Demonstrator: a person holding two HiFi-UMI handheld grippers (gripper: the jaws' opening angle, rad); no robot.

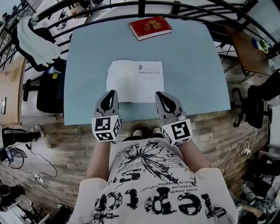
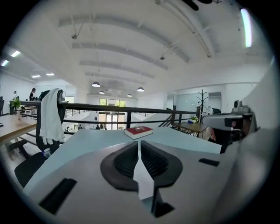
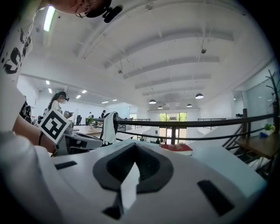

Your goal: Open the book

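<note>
A white book [image 1: 135, 81] lies flat in the middle of the light blue table [image 1: 87, 65], a white printed page facing up. A red book [image 1: 150, 27] [image 2: 138, 131] [image 3: 177, 148] lies shut at the table's far edge. My left gripper [image 1: 111, 92] [image 2: 138, 142] hovers over the white book's near left corner, jaws together with nothing between them. My right gripper [image 1: 162, 94] [image 3: 133, 146] hovers over the near right corner, also shut and empty. Both gripper views look level across the table, and the gripper bodies hide the white book there.
A black railing [image 1: 140, 6] runs round the table's far side. A chair draped with a white garment [image 1: 37, 39] stands at the left. A wooden desk [image 1: 247, 48] and a black chair [image 1: 258, 105] stand to the right. My body is at the table's near edge.
</note>
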